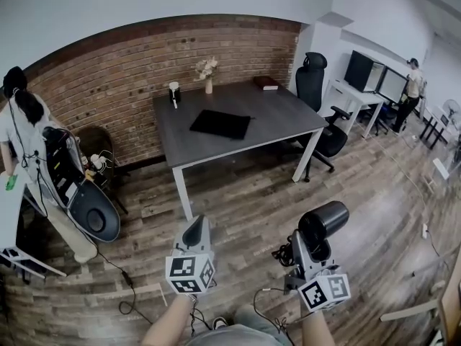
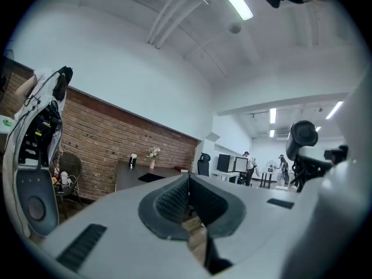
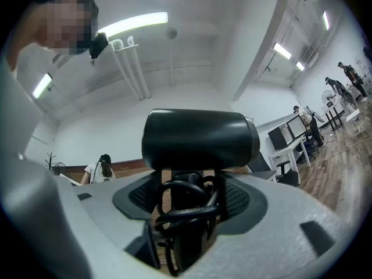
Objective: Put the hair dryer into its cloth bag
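Note:
A black hair dryer [image 1: 321,226] with its coiled cord is clamped by the handle in my right gripper [image 1: 310,251], barrel up; in the right gripper view the hair dryer [image 3: 200,139] fills the space between the jaws. My left gripper [image 1: 194,231] is shut and holds nothing, its pads meeting in the left gripper view [image 2: 187,199]. The flat black cloth bag [image 1: 220,124] lies on the dark grey table [image 1: 288,114] well ahead of both grippers. From the left gripper view the hair dryer [image 2: 303,135] shows at the right.
A black office chair [image 1: 317,92] stands right of the table. A person [image 1: 21,121] and a rack with equipment [image 1: 72,186] are at the left by the brick wall. A vase [image 1: 207,71] and small items sit at the table's back. Cables [image 1: 130,287] lie on the wood floor.

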### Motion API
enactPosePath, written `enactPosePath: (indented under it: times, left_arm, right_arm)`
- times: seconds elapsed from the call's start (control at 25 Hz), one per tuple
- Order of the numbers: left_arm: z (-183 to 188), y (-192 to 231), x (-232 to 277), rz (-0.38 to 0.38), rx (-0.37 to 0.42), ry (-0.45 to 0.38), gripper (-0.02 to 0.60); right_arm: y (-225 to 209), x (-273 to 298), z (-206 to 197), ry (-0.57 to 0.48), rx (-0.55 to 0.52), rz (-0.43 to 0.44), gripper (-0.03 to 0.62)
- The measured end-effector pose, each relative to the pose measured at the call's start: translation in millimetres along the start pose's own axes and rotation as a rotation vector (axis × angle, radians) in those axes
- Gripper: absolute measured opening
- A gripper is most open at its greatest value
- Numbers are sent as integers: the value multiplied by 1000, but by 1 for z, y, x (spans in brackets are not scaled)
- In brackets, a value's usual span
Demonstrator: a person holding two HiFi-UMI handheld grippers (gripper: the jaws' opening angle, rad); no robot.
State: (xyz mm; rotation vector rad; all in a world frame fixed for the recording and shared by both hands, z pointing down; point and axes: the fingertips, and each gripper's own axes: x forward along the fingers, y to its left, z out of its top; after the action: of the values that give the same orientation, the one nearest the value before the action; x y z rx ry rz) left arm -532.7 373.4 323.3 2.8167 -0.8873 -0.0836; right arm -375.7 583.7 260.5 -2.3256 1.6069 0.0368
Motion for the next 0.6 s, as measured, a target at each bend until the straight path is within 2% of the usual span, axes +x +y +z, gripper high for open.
enactPosePath:
  times: [0.28,0.6]
  left_arm:
    - [-10,4,44,-2,20,10,6]
    - [-9,2,141,22,31,11,5]
  right_arm:
    - [-30,32,-12,6,-16,-40,284]
    - [-95,115,-17,9,6,-33,285]
